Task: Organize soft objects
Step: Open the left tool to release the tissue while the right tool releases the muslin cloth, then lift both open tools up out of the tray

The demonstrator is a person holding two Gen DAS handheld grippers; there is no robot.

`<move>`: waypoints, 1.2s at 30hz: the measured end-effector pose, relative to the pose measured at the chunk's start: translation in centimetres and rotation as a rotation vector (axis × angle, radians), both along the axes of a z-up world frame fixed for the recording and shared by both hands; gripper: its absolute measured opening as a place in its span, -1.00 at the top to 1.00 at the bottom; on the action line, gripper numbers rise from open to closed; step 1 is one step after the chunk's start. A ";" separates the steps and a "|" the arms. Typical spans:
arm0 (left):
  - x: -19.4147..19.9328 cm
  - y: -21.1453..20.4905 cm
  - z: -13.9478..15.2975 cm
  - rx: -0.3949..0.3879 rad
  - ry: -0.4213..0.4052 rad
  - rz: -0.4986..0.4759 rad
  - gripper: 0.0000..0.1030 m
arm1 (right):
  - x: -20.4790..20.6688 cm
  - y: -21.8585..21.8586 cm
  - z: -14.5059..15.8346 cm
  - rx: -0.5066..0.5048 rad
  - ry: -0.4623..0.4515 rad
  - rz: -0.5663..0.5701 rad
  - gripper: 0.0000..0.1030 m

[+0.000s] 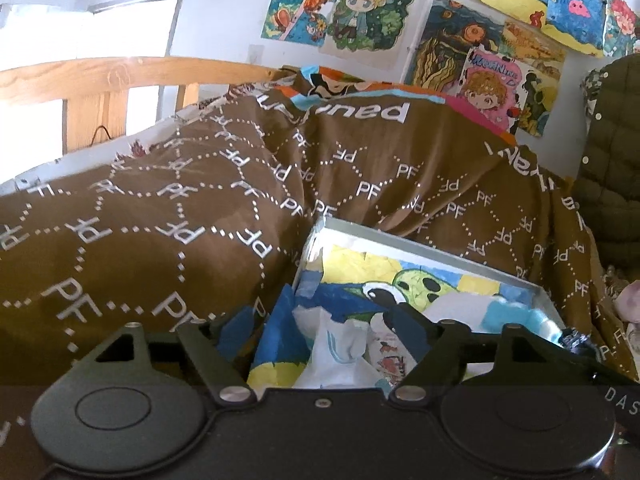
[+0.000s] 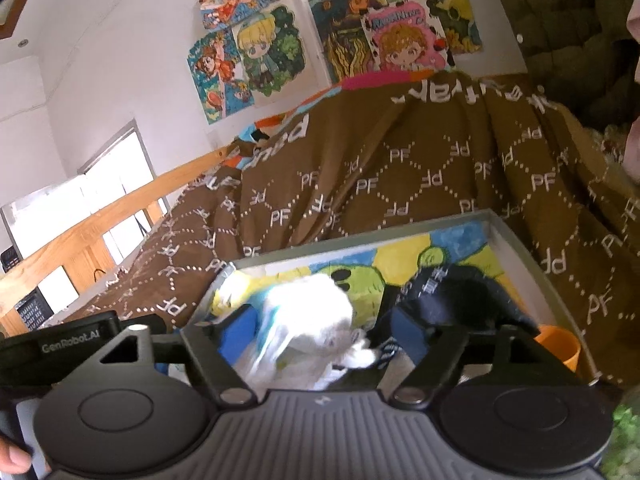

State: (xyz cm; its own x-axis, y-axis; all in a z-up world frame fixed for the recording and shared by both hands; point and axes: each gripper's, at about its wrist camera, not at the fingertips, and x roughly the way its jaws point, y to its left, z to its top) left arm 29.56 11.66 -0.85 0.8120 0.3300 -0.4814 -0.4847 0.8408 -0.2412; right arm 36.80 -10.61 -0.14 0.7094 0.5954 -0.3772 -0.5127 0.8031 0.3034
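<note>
A shallow grey-rimmed box (image 1: 404,236) with a painted cartoon picture inside rests on a brown "PF" blanket (image 1: 160,208). In the left wrist view a crumpled white cloth with pale blue stripes (image 1: 340,352) lies in the box between the wide-apart pads of my left gripper (image 1: 320,320), which do not press it. A fluffy light blue item (image 1: 504,312) lies at the box's right side. In the right wrist view my right gripper (image 2: 320,324) stands open over the box (image 2: 360,236). A blurred white soft item (image 2: 308,312) is loose between its pads, and a black printed cloth (image 2: 452,296) lies just right.
A wooden bed rail (image 1: 120,76) runs behind the blanket, and drawings (image 1: 360,20) cover the wall. An olive quilted jacket (image 1: 612,140) hangs at the right. An orange cup (image 2: 560,344) sits beside the box. The left gripper's body (image 2: 60,344) shows at the right wrist view's left edge.
</note>
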 end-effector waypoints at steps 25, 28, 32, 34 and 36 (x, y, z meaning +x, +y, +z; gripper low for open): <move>-6.8 -5.2 9.3 0.085 -0.127 -0.042 -0.98 | -6.4 -5.9 8.3 0.034 -0.148 -0.089 -0.99; -7.8 -6.0 9.9 0.094 -0.126 -0.055 -0.98 | -7.4 -6.3 8.9 0.030 -0.162 -0.087 -0.99; -9.2 -7.0 10.6 0.102 -0.124 -0.072 -0.98 | -8.8 -6.9 9.7 0.025 -0.187 -0.087 -0.99; -9.9 -7.4 11.0 0.107 -0.127 -0.078 -0.98 | -9.4 -7.2 10.0 0.027 -0.196 -0.084 -0.99; -10.9 -7.7 11.3 0.108 -0.134 -0.079 -0.98 | -10.1 -7.5 10.4 0.029 -0.208 -0.081 -0.99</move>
State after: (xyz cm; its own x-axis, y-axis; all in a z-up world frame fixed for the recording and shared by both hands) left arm 18.70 4.00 10.40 0.8918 0.3065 -0.3328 -0.3859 0.8993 -0.2057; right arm 26.66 -18.15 10.22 0.8163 0.5416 -0.2009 -0.5007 0.8368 0.2217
